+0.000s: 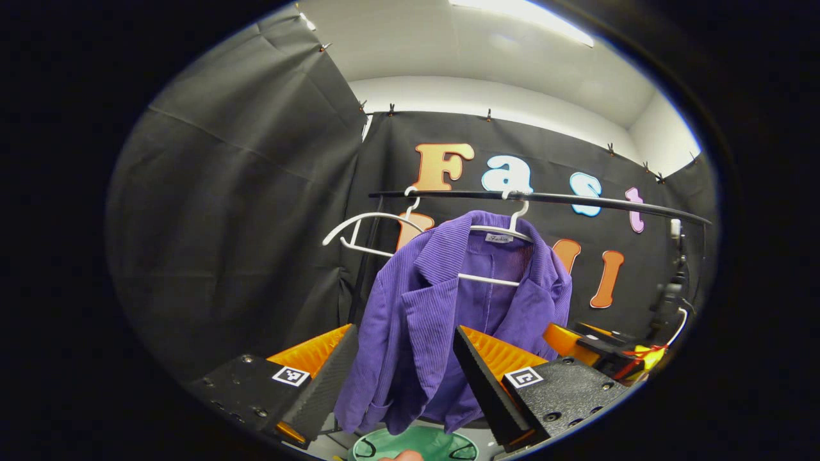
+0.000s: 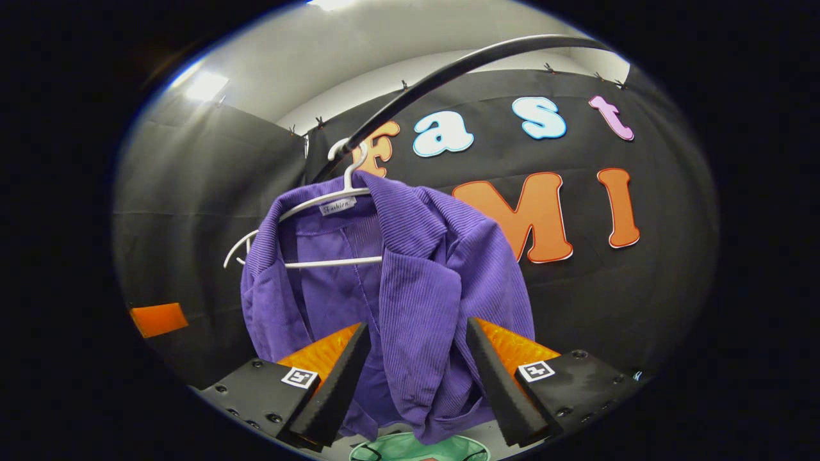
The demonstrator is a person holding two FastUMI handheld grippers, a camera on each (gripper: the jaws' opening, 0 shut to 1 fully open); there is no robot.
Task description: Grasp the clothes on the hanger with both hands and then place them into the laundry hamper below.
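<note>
Both fingers of the left gripper (image 1: pixel 403 378) stand wide apart at the bottom of the left gripper view, the purple jacket (image 1: pixel 442 320) hanging in the gap between them; whether either pad touches the cloth cannot be told. Same in the right gripper view: right gripper (image 2: pixel 416 378) spread wide, jacket front (image 2: pixel 410 301) between the fingers, contact unclear.

Jacket: purple corduroy, open at the front, collar label showing, on a white hanger (image 1: pixel 493 256). Hanger hooked over a black rail (image 1: pixel 576 200). Second white hanger (image 1: pixel 365 234), bare, on the same rail, just beside the jacket's shoulder.

Below the hem, rim of a green laundry hamper (image 1: pixel 416 445), also seen in the right gripper view (image 2: pixel 416 448).

Other gripper (image 1: pixel 602 352) low and beyond the jacket in the left gripper view.
</note>
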